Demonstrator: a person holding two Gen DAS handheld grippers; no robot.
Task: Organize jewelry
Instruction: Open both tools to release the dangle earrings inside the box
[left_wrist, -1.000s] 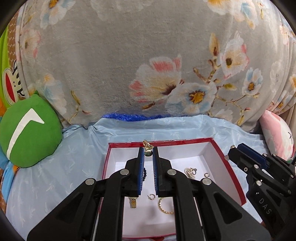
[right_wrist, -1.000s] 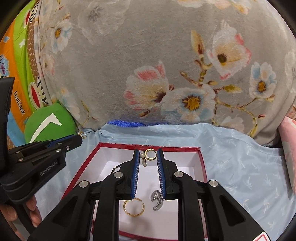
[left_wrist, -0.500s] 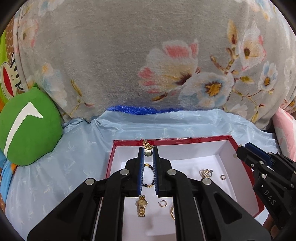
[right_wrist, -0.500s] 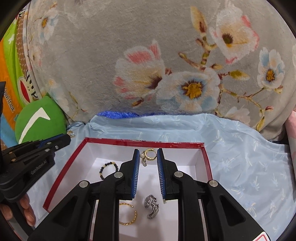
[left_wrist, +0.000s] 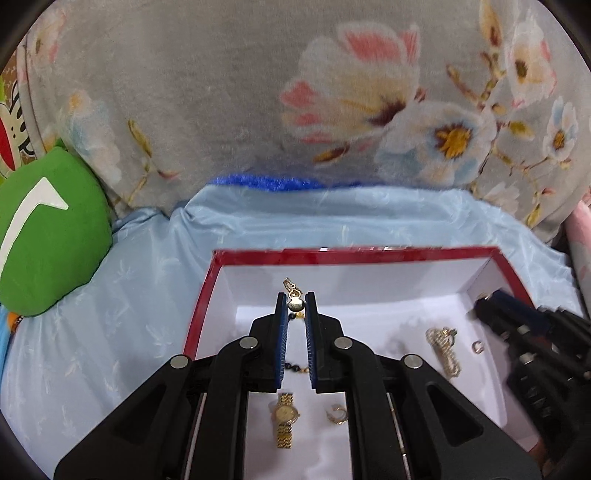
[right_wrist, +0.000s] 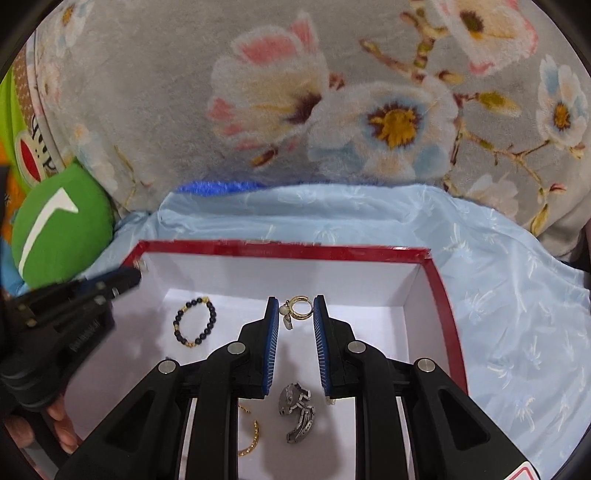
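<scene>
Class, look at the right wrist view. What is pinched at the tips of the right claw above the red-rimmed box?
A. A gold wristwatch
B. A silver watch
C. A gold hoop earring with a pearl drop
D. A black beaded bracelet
C: the right claw is shut on a gold hoop earring with a pearl drop, while the black beaded bracelet and silver watch lie on the box floor.

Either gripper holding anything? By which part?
Left gripper: small gold pendant, pinched at its round body. Right gripper: gold hoop earring, across the hoop.
</scene>
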